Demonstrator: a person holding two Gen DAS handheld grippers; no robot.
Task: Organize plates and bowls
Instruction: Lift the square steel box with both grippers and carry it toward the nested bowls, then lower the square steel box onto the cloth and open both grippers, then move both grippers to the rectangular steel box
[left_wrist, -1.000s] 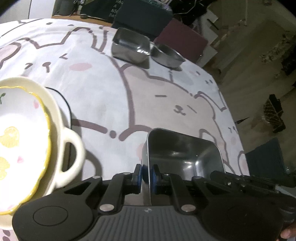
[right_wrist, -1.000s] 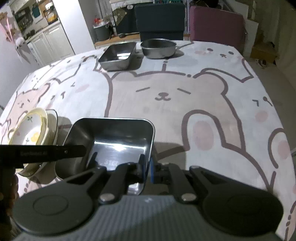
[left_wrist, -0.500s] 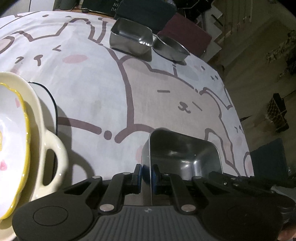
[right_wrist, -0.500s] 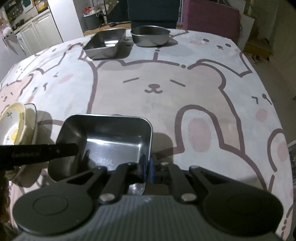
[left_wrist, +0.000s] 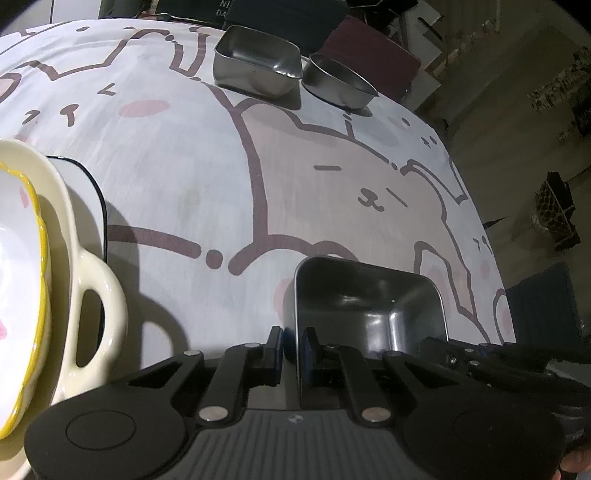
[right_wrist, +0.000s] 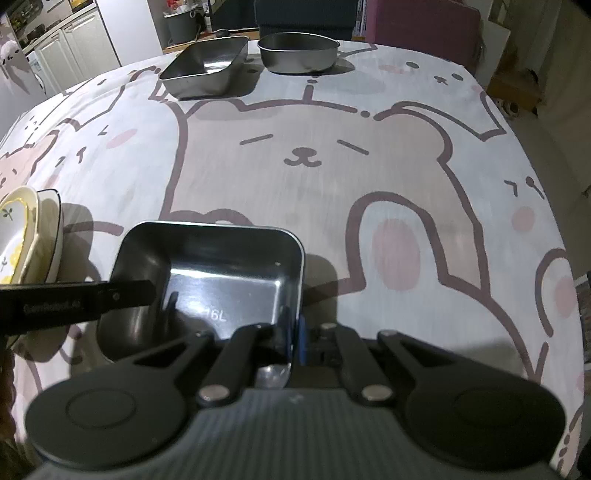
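Dim room, table under a white cloth (right_wrist: 369, 177) printed with brown-outlined bears and pink cheeks. Near edge: rectangular steel tray (right_wrist: 221, 280), dark inside, pinched from both sides. Left gripper (left_wrist: 291, 350) clamped shut on the tray's left wall, one blue-padded finger outside, the other inside. Right gripper (right_wrist: 295, 332) clamped shut on the tray's right wall near the front corner, blue pad on the outer face. Cannot tell whether the tray bottom touches the cloth or hangs just above it. In the right wrist view, left gripper's black finger reaching across the tray's left rim from the picture's left edge.

Left of the tray, near but apart: stack of ceramic dishes, a yellow-rimmed scalloped plate (left_wrist: 18, 280) nested in a cream handled dish (left_wrist: 88, 306), both over a white plate with a thin dark rim (left_wrist: 96, 192).

Far side of the table, well apart from the held tray: second rectangular steel tray (right_wrist: 205, 68), and just beside it on the right a round steel bowl (right_wrist: 297, 51), both upright on the cloth. Beyond them, a dark chair back and a maroon chair back (right_wrist: 424, 29).
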